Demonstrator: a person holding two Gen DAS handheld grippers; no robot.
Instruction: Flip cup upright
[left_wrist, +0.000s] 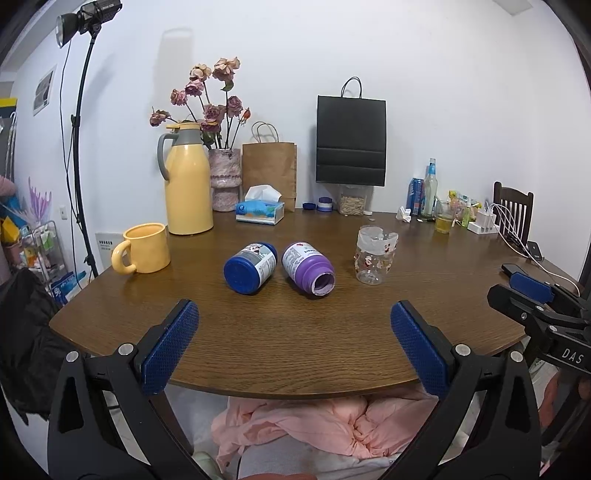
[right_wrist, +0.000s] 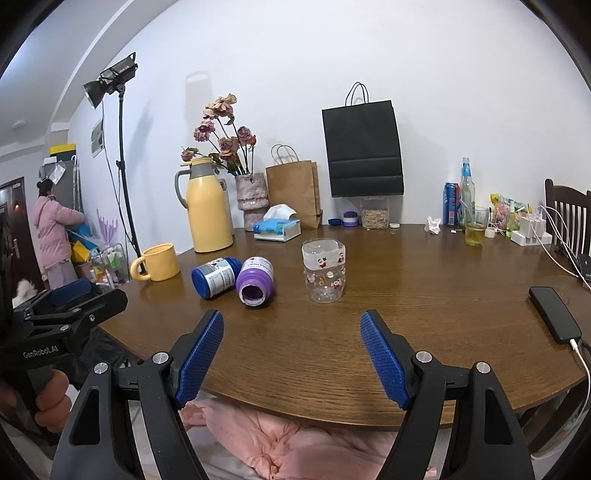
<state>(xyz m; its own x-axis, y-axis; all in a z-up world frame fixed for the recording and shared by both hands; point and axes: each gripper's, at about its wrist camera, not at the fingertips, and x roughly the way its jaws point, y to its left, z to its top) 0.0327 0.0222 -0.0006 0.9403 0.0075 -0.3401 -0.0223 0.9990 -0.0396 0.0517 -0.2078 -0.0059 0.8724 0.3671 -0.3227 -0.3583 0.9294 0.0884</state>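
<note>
A clear glass cup (left_wrist: 374, 254) with cartoon prints stands on the wooden table (left_wrist: 295, 339); it also shows in the right wrist view (right_wrist: 324, 269). A purple bottle (left_wrist: 308, 268) lies on its side, mouth toward me, beside a blue-capped bottle (left_wrist: 250, 267) also on its side; both show in the right wrist view, purple (right_wrist: 255, 281) and blue (right_wrist: 216, 277). A yellow mug (left_wrist: 143, 253) stands upright at the left. My left gripper (left_wrist: 294, 345) is open and empty over the near table edge. My right gripper (right_wrist: 291, 356) is open and empty, also at the near edge.
A yellow thermos (left_wrist: 187, 181), vase of dried roses (left_wrist: 223, 177), tissue box (left_wrist: 260, 210), paper bags (left_wrist: 351, 140), bottles and a drink glass (left_wrist: 443, 221) line the back. A phone (right_wrist: 554, 314) with cable lies right. A person (right_wrist: 55, 232) stands far left.
</note>
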